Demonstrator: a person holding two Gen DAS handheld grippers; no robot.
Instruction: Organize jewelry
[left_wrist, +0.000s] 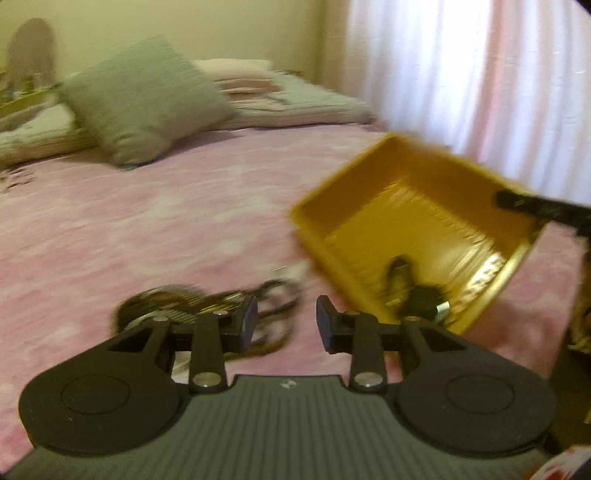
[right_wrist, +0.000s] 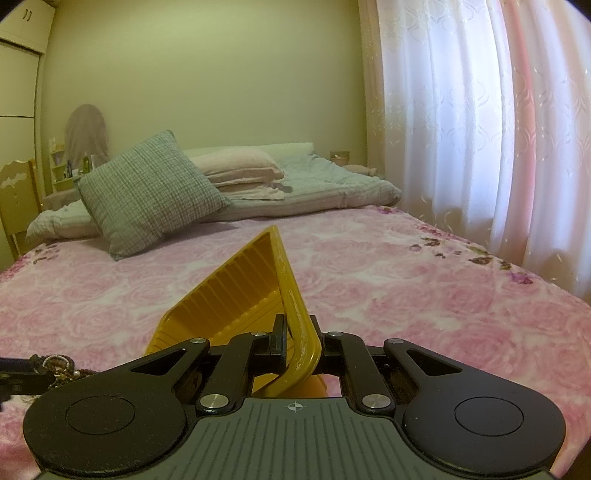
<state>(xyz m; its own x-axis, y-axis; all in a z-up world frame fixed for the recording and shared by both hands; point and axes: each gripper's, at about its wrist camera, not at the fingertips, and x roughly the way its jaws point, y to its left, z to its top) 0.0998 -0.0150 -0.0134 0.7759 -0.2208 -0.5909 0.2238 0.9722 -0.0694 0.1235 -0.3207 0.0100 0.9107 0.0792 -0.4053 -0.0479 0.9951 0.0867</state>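
A yellow ribbed tray (left_wrist: 413, 206) is tilted up off the pink bedspread, with a few dark jewelry pieces (left_wrist: 410, 288) in its low corner. My right gripper (right_wrist: 301, 345) is shut on the tray's rim (right_wrist: 295, 314); its black finger shows on the tray's far edge in the left wrist view. My left gripper (left_wrist: 286, 321) hangs low over the bed with its jaws apart and nothing between them. A heap of dark bracelets and chains (left_wrist: 207, 306) lies on the bedspread just beyond its left finger. The same heap (right_wrist: 55, 369) peeks in at the left edge of the right wrist view.
A grey checked cushion (right_wrist: 147, 199) and folded bedding (right_wrist: 295, 184) lie at the head of the bed. White and pink curtains (right_wrist: 480, 129) hang along the right side. A dresser with small bottles (right_wrist: 70, 166) stands at far left.
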